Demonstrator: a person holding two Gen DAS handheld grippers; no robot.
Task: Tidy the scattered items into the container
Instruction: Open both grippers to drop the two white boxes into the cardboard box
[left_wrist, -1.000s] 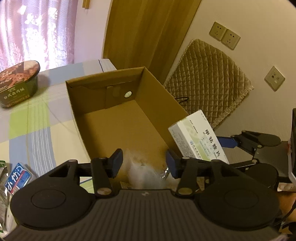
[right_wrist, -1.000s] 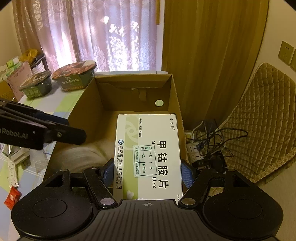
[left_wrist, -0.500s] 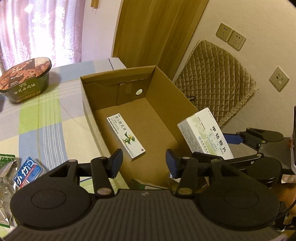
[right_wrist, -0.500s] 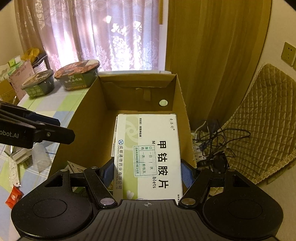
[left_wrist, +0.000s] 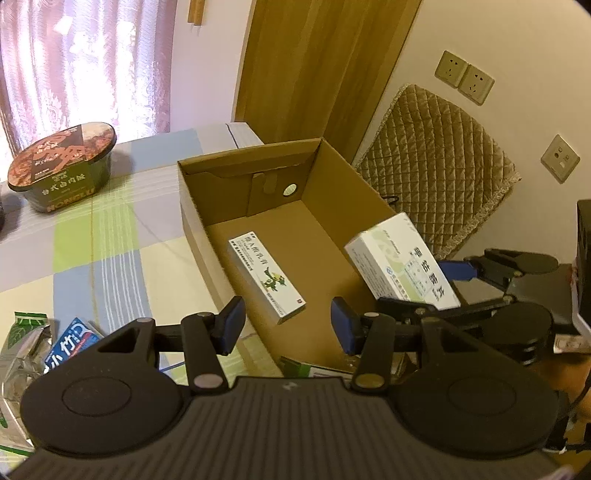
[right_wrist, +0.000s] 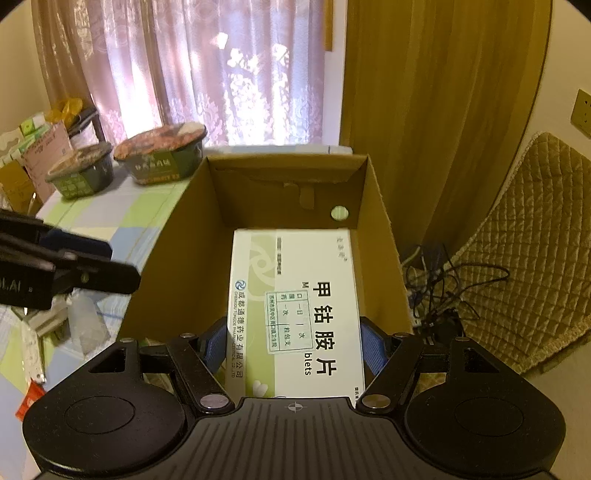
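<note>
right tongs (right_wrist: 293, 343) clamped on white-green medicine box (right_wrist: 295, 314) reading "甲钴胺片", long axis pointing into cardboard box (right_wrist: 380, 236) at frame centre, left tongs (left_wrist: 288, 323) spread empty, "chengdu tongde" printed alongside

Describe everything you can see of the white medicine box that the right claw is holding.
The white medicine box is a flat cardboard carton, white with pale green panels, black Chinese print and a small dosage sticker. It is closed, its printed face up. The right claw is shut on its sides, blue pads touching it. It is held above the right wall of the open cardboard box.
</note>
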